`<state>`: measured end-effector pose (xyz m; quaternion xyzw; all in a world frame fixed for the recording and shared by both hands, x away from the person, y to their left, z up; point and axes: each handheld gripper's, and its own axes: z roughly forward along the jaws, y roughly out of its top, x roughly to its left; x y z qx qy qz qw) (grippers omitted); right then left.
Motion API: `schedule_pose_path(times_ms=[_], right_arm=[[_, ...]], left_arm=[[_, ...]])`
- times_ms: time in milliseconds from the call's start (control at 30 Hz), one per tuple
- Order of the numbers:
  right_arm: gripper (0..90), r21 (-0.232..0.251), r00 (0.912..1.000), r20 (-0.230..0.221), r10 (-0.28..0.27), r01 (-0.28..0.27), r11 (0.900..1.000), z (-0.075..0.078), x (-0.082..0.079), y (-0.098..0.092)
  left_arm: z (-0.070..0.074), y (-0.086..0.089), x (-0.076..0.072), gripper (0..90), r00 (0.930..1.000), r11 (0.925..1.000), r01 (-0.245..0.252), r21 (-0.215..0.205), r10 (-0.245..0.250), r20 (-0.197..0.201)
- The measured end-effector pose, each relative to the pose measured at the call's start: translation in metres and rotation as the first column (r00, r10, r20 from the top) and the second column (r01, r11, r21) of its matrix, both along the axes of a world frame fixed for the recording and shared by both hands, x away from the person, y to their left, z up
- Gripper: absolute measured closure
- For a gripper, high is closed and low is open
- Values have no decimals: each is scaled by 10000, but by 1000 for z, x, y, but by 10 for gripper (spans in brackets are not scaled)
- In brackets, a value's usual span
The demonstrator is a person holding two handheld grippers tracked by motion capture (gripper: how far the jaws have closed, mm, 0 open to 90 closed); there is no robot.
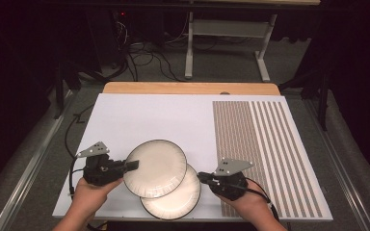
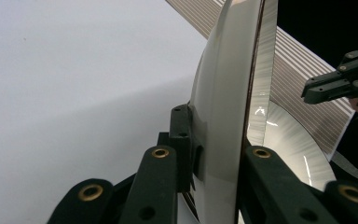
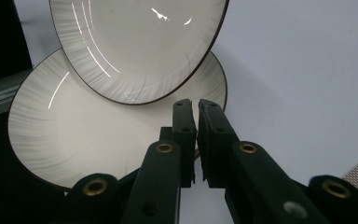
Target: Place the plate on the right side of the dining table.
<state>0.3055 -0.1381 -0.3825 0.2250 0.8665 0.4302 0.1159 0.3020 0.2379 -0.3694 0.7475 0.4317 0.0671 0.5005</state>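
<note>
Two cream plates with dark rims lie at the near edge of the white board. The upper plate (image 1: 155, 168) is tilted and overlaps the lower plate (image 1: 178, 195), which lies flat. My left gripper (image 1: 134, 165) is shut on the upper plate's left rim. In the left gripper view that plate (image 2: 223, 93) stands edge-on between the jaws, with the lower plate (image 2: 289, 140) behind it. My right gripper (image 1: 203, 177) is shut and empty, right at the lower plate's right rim. In the right gripper view its tips (image 3: 196, 105) point at the lower plate (image 3: 74, 135) under the upper plate (image 3: 140, 42).
The white board (image 1: 149, 115) covers the table, and a brown striped mat (image 1: 265, 144) takes up its right part. A wooden table edge (image 1: 188, 88) shows behind it. Cables (image 1: 144, 60) and a metal table frame (image 1: 226, 29) stand on the floor beyond.
</note>
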Motion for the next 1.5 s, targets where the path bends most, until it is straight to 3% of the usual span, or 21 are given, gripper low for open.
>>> schedule_pose_path(times_ms=[167,433,600,633,767,833,900,967,1233,1333,1500], right_arm=[[843,233,9992,89,-399,397,9989,5,2,-12],[735,612,9939,336,-1046,1024,9929,13,4,-30],[608,1191,9857,593,-1574,1496,9815,21,6,-51],[528,1456,9803,709,-1844,1727,9742,24,5,-61],[441,1742,9720,790,-2213,2051,9631,28,4,-72],[362,1814,9640,1073,-2434,2217,9581,29,3,-83],[343,1820,9622,1089,-2494,2274,9567,29,3,-84],[298,1876,9551,1291,-2667,2405,9523,29,2,-90],[94,2414,9393,1330,-3163,2788,9295,29,1,-95],[26,2346,9315,1357,-3376,3009,9244,28,2,-94],[7,2405,9308,1290,-3421,3053,9214,27,3,-93]], left_arm=[[2,-2,2,803,9966,9993,-271,252,250,789],[-3,-1,-2,802,9881,9992,-369,181,337,1504],[-4,-1,-6,802,9819,9993,-295,241,245,1876],[-4,-1,-8,801,9789,9993,-273,254,216,2030],[-5,-2,-12,801,9728,9993,-249,286,177,2308],[-5,-1,-13,801,9704,9993,-124,361,33,2416],[-5,-1,-13,800,9695,9993,-109,368,16,2451],[-6,-2,-14,800,9673,9992,-73,386,-27,2536],[-5,-2,-15,798,9615,9979,54,646,-230,2740],[-5,-2,-16,798,9597,9975,80,696,-272,2797],[-4,-2,-16,797,9590,9974,89,720,-289,2820]])
